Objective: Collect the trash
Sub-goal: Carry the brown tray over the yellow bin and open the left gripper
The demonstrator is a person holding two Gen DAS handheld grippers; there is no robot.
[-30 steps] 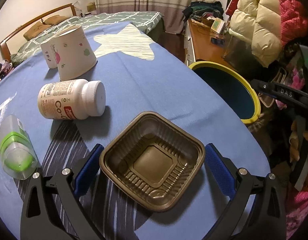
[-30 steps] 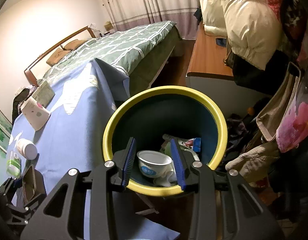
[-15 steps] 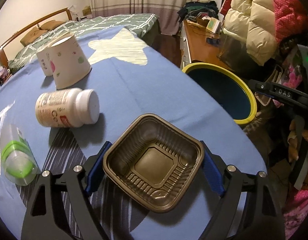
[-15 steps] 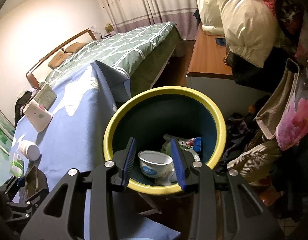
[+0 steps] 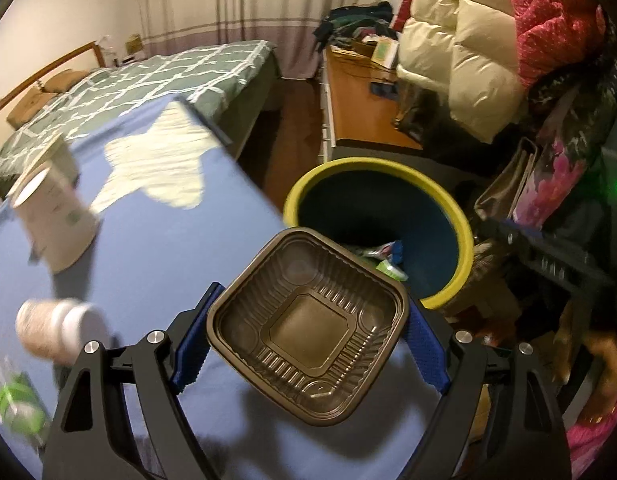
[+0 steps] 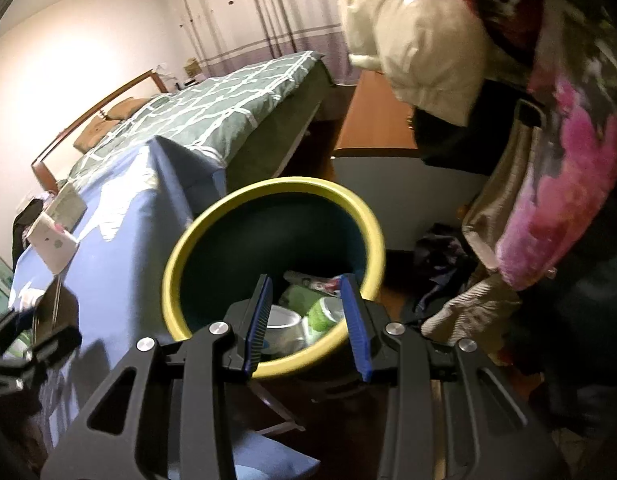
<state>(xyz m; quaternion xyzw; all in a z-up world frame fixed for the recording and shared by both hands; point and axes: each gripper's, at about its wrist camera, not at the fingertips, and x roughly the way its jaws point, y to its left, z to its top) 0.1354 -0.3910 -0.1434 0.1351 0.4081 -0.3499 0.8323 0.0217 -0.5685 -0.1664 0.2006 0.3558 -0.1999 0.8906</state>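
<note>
left gripper (image 5: pixel 308 346) clamped on a dark brown square plastic food tray (image 5: pixel 308 332), blue pads pressed against two opposite sides, tray carried clear of the blue star-print tablecloth (image 5: pixel 156 248) with its open face up. ahead and to the right of that tray, just past its far corner: the dark blue round bin with a yellow rim (image 5: pixel 452 212), standing off the table's edge, trash already visible inside. no long axis to speak of on the tray, being square; left claw plainly the nearer one for the drop, judged a short carry forward and right before letting go. on the cloth to the left, blurred: a white paper cup (image 5: pixel 54 216) on its side, a white pill bottle (image 5: pixel 60 330) lying down, something green and clear (image 5: pixel 16 404) at the edge.

right gripper (image 6: pixel 306 320) empty, jaws parted with nothing between them, poised above the near rim of the same bin (image 6: pixel 268 196); a white bowl (image 6: pixel 282 322) and green wrappers down inside.

bedroom around: green checked bed (image 5: pixel 156 76), curtains, wooden desk (image 5: pixel 356 108), puffy coats hanging at right.
</note>
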